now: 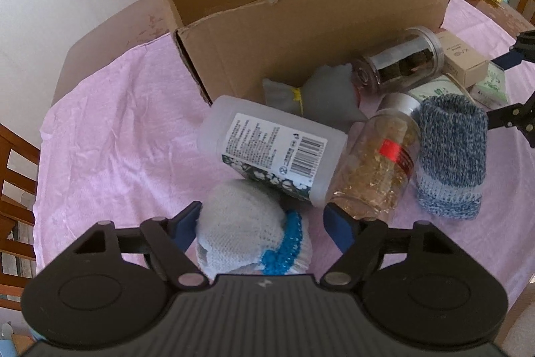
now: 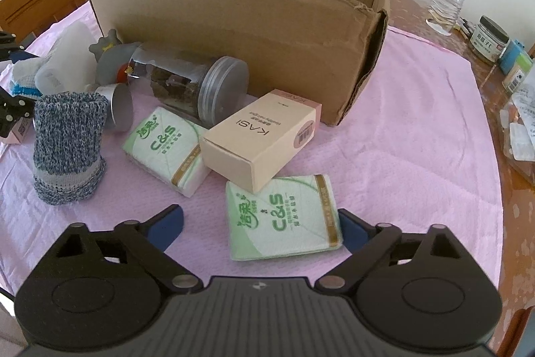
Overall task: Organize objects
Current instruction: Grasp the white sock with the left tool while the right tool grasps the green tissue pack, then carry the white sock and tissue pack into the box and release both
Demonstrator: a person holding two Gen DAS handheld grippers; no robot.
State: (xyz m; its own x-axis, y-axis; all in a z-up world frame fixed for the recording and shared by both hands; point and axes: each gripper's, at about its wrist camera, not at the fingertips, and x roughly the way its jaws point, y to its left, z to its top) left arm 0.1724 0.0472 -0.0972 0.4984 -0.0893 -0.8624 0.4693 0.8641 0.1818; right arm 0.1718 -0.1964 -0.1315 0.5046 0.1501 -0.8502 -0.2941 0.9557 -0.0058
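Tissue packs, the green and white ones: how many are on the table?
2. One tissue pack lies between the right gripper's fingers; the other is beside the pink KASI box. More could be hidden inside the cardboard box.

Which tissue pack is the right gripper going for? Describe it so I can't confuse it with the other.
In front of the cardboard box, two green-and-white tissue packs lie on the pink cloth. The target pack is the nearer one, between the right gripper fingers, its far edge under the beige KASI box.

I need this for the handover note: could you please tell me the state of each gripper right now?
Left gripper: open around the white knitted item; only one pad touches.
Right gripper: open around the tissue pack, not yet gripping.
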